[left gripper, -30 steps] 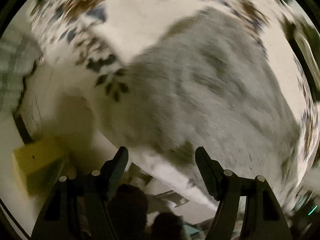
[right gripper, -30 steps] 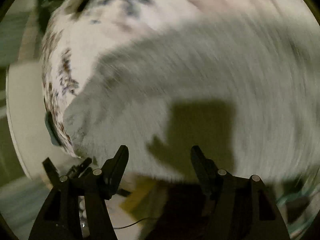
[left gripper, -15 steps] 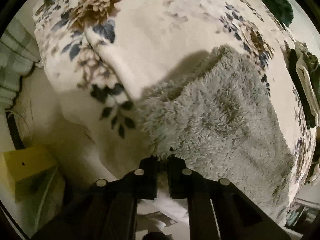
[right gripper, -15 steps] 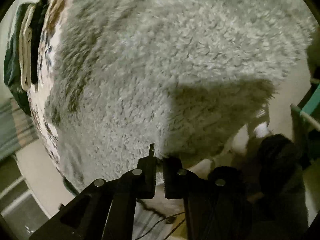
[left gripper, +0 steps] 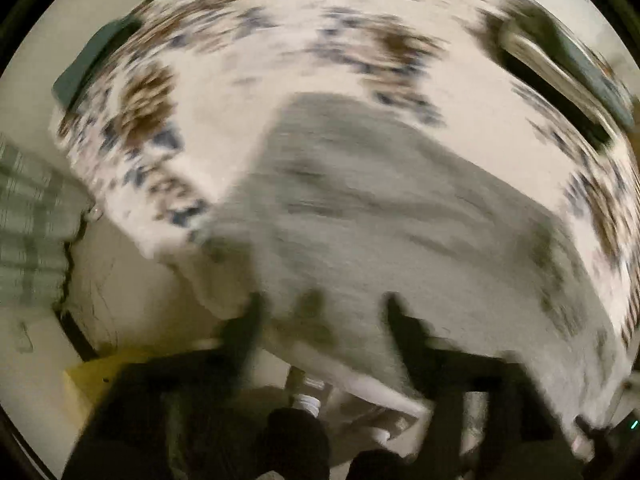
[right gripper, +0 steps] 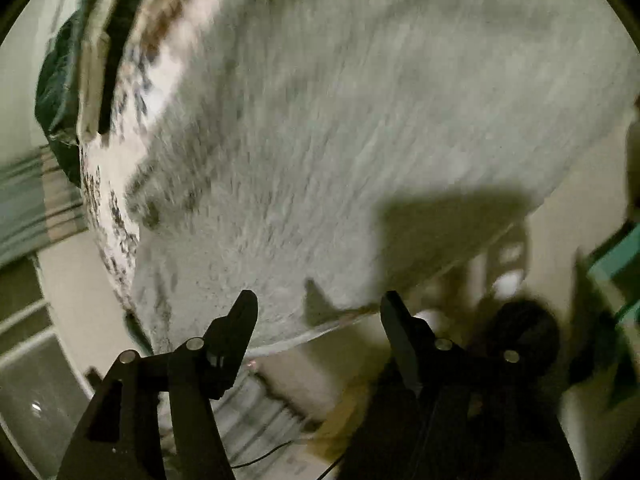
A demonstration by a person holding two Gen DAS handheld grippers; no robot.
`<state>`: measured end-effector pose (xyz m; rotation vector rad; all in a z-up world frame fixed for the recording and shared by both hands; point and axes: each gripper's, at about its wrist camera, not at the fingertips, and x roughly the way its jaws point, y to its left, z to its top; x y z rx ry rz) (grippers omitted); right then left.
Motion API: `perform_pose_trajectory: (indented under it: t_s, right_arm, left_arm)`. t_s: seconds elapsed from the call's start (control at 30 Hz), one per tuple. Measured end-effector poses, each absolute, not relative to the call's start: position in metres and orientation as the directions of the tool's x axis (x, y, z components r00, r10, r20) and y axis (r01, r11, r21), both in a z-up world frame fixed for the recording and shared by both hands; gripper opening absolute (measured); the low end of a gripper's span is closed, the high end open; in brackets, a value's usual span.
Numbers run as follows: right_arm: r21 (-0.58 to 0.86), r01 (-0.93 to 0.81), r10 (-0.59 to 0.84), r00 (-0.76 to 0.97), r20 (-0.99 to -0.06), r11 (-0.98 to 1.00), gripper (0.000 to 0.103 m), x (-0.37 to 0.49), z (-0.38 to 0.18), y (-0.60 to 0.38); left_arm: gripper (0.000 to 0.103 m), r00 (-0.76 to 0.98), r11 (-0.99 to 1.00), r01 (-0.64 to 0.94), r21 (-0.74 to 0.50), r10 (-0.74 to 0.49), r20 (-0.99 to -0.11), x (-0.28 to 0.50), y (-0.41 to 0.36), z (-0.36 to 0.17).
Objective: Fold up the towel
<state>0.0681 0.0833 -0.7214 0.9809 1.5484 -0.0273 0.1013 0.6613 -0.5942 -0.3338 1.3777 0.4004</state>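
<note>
A fluffy grey towel (left gripper: pixel 400 220) lies spread on a floral blanket (left gripper: pixel 248 60) and hangs over its near edge. The left wrist view is blurred by motion. In it my left gripper (left gripper: pixel 322 306) hovers over the towel's near edge with its jaws opening; the pile shows in the gap, and neither pad presses on it. In the right wrist view the towel (right gripper: pixel 360 120) fills most of the frame. My right gripper (right gripper: pixel 319 298) is over that same hem with its jaws opening too, and nothing is pinched between its fingers.
Dark green clothing (right gripper: pixel 60 92) lies at the blanket's far side. A yellow box (left gripper: pixel 92 376) and striped fabric (left gripper: pixel 28 232) sit on the floor at lower left. A teal object (right gripper: pixel 616 256) stands at the right. Cables (right gripper: pixel 272 454) run over the floor below the hem.
Half a second ago both grippers were shut at the towel's near hem. Now both stand wide apart and have let go of the hem. Both views have swung and are blurred.
</note>
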Motion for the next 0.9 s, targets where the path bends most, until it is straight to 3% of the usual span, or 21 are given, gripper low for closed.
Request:
perform_pose_trajectory:
  t_s: [0.27, 0.4, 0.47, 0.63, 0.73, 0.77, 0.8, 0.83, 0.9]
  right_arm:
    - [0.415, 0.727, 0.292, 0.298, -0.909, 0.548, 0.066, 0.056, -0.665, -0.105]
    - [0.415, 0.8, 0.22, 0.353, -0.91, 0.433, 0.066, 0.02, -0.691, -0.189]
    - [0.463, 0.805, 0.227, 0.405, -0.886, 0.372, 0.066, 0.006, -0.714, -0.218]
    - [0.613, 0.748, 0.282, 0.548, -0.787, 0.256, 0.072, -0.011, -0.772, -0.248]
    - [0.696, 0.687, 0.286, 0.638, -0.715, 0.209, 0.071, -0.006, -0.79, -0.25]
    - [0.719, 0.664, 0.259, 0.671, -0.695, 0.205, 0.069, -0.008, -0.788, -0.252]
    - [0.756, 0.625, 0.226, 0.722, -0.654, 0.194, 0.051, -0.011, -0.785, -0.255]
    - [0.781, 0.596, 0.204, 0.754, -0.625, 0.187, 0.045, -0.011, -0.782, -0.258]
    - [0.815, 0.551, 0.206, 0.789, -0.578, 0.179, 0.045, -0.006, -0.784, -0.262]
  left_arm:
    - [0.079, 0.149, 0.981, -0.126, -0.151, -0.132, -0.98, 0.154, 0.395, -0.556]
    - [0.079, 0.066, 0.98, 0.045, -0.196, -0.198, -0.978, 0.173, 0.286, -0.575]
    - [0.079, 0.037, 0.98, 0.101, -0.171, -0.175, -0.984, 0.178, 0.248, -0.593]
    - [0.079, -0.017, 0.982, 0.158, -0.101, -0.1, -0.995, 0.189, 0.208, -0.639]
    - [0.085, -0.003, 0.983, 0.161, -0.089, -0.09, -0.996, 0.193, 0.208, -0.649]
    - [0.087, -0.003, 0.983, 0.158, -0.09, -0.09, -0.996, 0.194, 0.208, -0.65]
    - [0.088, -0.005, 0.983, 0.157, -0.091, -0.091, -0.996, 0.195, 0.208, -0.65]
    - [0.091, -0.009, 0.983, 0.157, -0.097, -0.097, -0.995, 0.197, 0.209, -0.651]
    - [0.1, -0.02, 0.981, 0.164, -0.106, -0.104, -0.994, 0.201, 0.208, -0.656]
